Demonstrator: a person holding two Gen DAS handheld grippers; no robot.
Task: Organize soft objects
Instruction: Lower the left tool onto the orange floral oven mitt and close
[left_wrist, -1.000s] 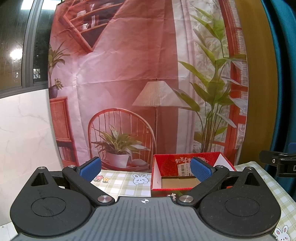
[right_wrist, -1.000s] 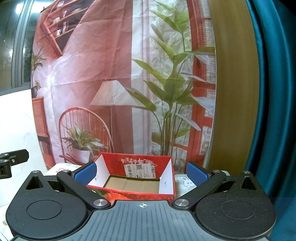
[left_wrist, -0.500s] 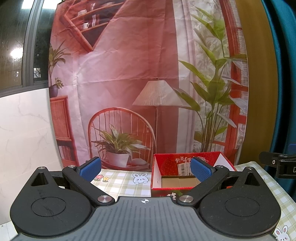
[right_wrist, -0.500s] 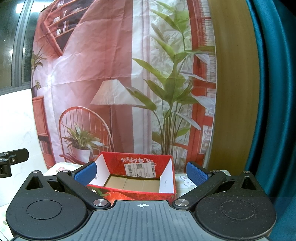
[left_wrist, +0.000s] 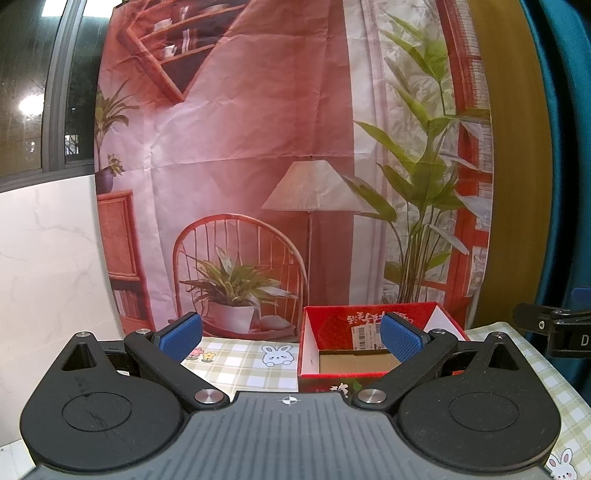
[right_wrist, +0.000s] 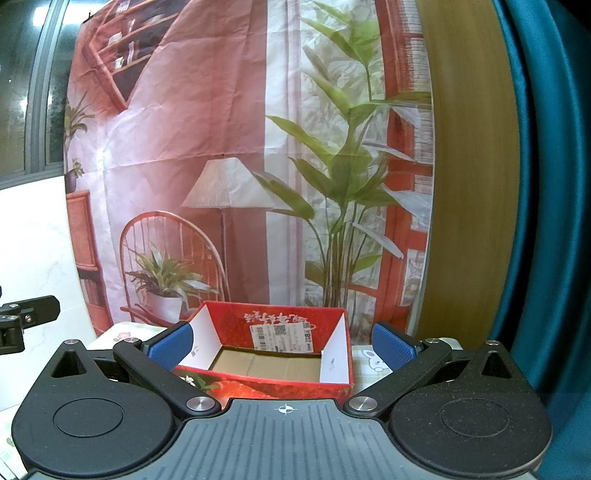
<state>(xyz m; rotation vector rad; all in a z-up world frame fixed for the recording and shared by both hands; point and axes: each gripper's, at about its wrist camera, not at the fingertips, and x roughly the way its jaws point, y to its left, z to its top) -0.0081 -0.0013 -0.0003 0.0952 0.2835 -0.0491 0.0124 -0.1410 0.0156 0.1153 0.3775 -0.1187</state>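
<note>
A red open-topped cardboard box with white inner flaps and a shipping label (right_wrist: 273, 354) sits on the green checked tablecloth printed with rabbits (left_wrist: 240, 365), in front of the printed backdrop of a chair, lamp and plants (left_wrist: 258, 184). The left gripper (left_wrist: 291, 338) hangs with its blue pads spread wide, nothing between them, the box ahead and to its right. The right gripper (right_wrist: 282, 341) is equally wide and empty, with the box straight ahead. The box holds nothing, and no soft objects are in sight. Such things would likely be light and squashy, best pinched across their bulk. The box itself looks light and easily nudged
</note>
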